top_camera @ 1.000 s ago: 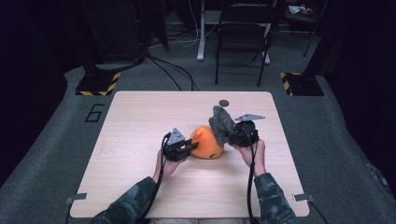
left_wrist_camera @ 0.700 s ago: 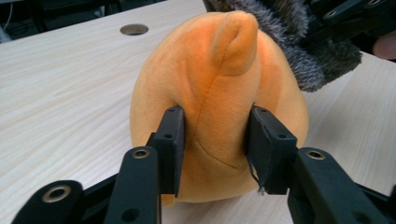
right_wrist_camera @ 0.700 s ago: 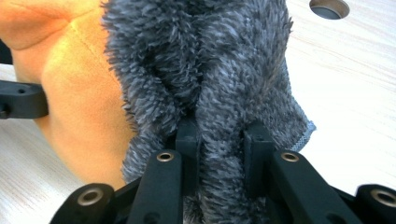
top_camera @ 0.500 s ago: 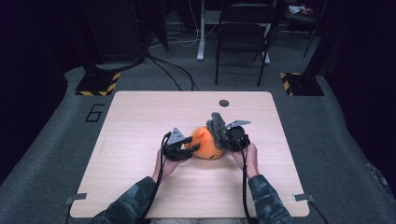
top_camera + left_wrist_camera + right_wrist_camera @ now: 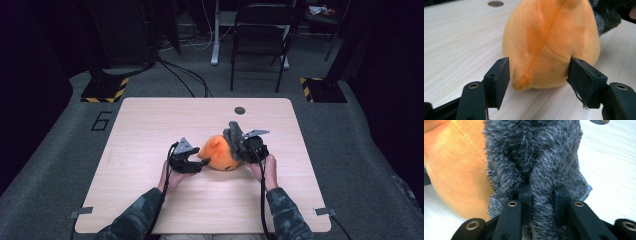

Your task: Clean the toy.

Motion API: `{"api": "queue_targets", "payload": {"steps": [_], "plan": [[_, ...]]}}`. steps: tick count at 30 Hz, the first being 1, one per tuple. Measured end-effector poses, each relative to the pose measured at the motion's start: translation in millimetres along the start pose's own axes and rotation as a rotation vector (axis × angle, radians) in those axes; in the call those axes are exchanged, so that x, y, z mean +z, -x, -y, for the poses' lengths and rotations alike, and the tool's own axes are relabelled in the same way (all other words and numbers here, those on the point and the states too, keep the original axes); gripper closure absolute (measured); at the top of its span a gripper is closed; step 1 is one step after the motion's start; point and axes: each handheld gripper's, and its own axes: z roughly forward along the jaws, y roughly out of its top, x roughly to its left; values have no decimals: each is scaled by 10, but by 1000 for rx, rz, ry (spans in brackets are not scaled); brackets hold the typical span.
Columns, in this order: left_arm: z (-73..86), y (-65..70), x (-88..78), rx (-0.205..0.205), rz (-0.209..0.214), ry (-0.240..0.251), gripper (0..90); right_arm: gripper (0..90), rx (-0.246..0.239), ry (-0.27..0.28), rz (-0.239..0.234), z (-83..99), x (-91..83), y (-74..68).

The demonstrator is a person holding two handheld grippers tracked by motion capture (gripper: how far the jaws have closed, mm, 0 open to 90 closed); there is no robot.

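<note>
An orange plush toy (image 5: 220, 156) sits near the middle of the wooden table (image 5: 150, 125), rounded and pear-shaped, with a seam running up its soft body and a small nub sticking out at the bottom edge. Draped against its right side is a fuzzy grey cloth (image 5: 233, 135), shaggy and dark, with a stitched hem showing at one corner in the right gripper view. The left gripper (image 5: 196, 163) lies low on the table just to the left of the toy; its jaws have just been opening and now stand apart on either side of the toy's lower end, the left pad clear of the plush and the right pad just at its surface without squeezing it. The right gripper (image 5: 239, 146) sits on the toy's right side, its jaws drawn close together and clamped on a fold of the grey cloth, which bulges up thickly in front of them and rests against the orange plush. A small round hole (image 5: 240, 110) lies in the tabletop beyond the toy, well apart from both grippers.
</note>
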Motion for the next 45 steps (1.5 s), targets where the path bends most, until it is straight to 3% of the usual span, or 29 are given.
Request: {"api": "queue_targets", "payload": {"steps": [2,3,4,5,6,8,10,11,14,16,17,18,20,21,22,25,26,29,30,31,33,35,36,39,40,42,45], "plan": [[6,-4,7,4,10,-9,422,730,-1,1,3,-2,4,2],[23,18,31,8,-4,-5,422,730,-3,-1,3,-3,4,6],[26,23,34,12,-2,-1,569,730,4,-4,-1,-3,7,19],[27,36,41,18,-12,6,569,730,4,-4,-1,-3,7,19],[13,59,46,29,-22,15,668,730,10,-3,-3,-11,4,30],[2,74,48,44,-33,22,737,731,23,-5,-2,-26,-25,26],[-18,111,46,60,-45,27,762,733,10,11,9,-47,-68,46],[-55,125,32,91,-64,42,769,734,18,18,10,-59,-97,50],[-96,126,15,101,-67,60,777,736,23,43,9,-104,-182,73],[-133,136,-11,111,-64,68,783,736,20,105,-6,-190,-367,82],[-154,145,-24,118,-61,74,783,736,20,105,-6,-190,-367,82],[-185,189,-45,142,-59,88,786,735,20,156,-27,-246,-475,25],[-215,242,-52,163,-48,90,790,735,3,181,-35,-278,-515,-72],[-215,242,-52,163,-48,90,791,735,3,181,-35,-278,-515,-72],[-227,279,-35,191,-51,88,791,735,-23,141,-36,-278,-445,-156],[-201,291,3,176,-52,87,778,738,-47,105,-8,-226,-296,-167],[-181,260,20,160,-43,82,757,742,-16,77,-15,-166,-180,-128],[-181,227,9,152,-46,77,680,744,-17,65,-19,-127,-128,-84],[-180,214,0,145,-53,77,630,744,7,66,-19,-123,-118,-96],[-180,203,-8,140,-51,71,519,745,5,66,-16,-121,-111,-105],[-138,166,-14,102,-62,36,433,745,-15,68,-15,-115,-103,-101],[-118,139,-17,85,-62,33,418,746,-23,60,-15,-103,-97,-83],[-99,122,-11,54,-63,42,418,746,-23,60,-15,-103,-97,-83],[-76,88,7,7,-40,54,529,746,-6,59,-16,-88,-85,-54],[-78,139,38,14,-52,78,645,746,-11,53,-14,-87,-88,-46],[-86,163,46,29,-68,80,756,745,-5,53,-5,-95,-96,-50],[-120,186,53,49,-78,90,810,745,9,59,-6,-105,-120,-20]]}}
